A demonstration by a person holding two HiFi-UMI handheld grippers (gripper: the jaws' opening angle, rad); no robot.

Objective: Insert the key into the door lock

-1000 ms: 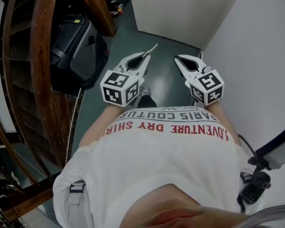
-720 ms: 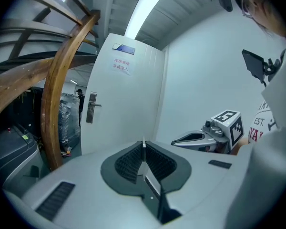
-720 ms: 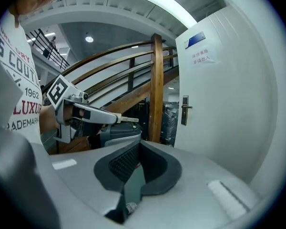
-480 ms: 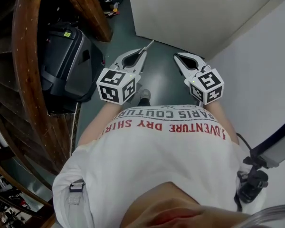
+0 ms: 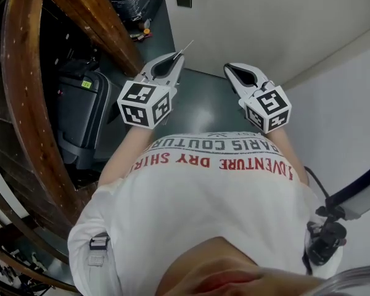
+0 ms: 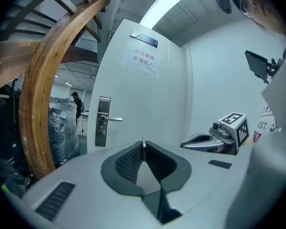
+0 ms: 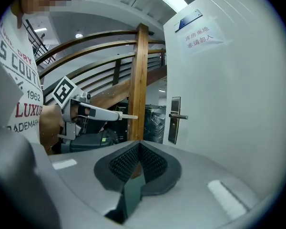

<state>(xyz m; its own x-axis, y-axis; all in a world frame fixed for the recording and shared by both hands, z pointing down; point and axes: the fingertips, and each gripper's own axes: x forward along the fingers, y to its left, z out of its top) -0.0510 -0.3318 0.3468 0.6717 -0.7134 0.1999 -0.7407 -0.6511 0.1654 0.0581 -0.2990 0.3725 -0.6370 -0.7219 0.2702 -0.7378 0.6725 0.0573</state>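
Left fingers (image 6: 127, 159) tight around key (image 6: 143, 147)

So the head cam looks steeply down over the person's white shirt (image 5: 222, 190) at the left gripper (image 5: 180, 55), the right gripper (image 5: 228, 68) and the floor (image 5: 203, 106), with the white door (image 5: 265, 17) at the top edge. Each gripper cam rides right behind its own fingers (image 6: 128, 162), facing roughly level at that door. Both catch the lever handle (image 6: 112, 119) and paper notice (image 6: 144, 60), plus the other gripper off to one side.
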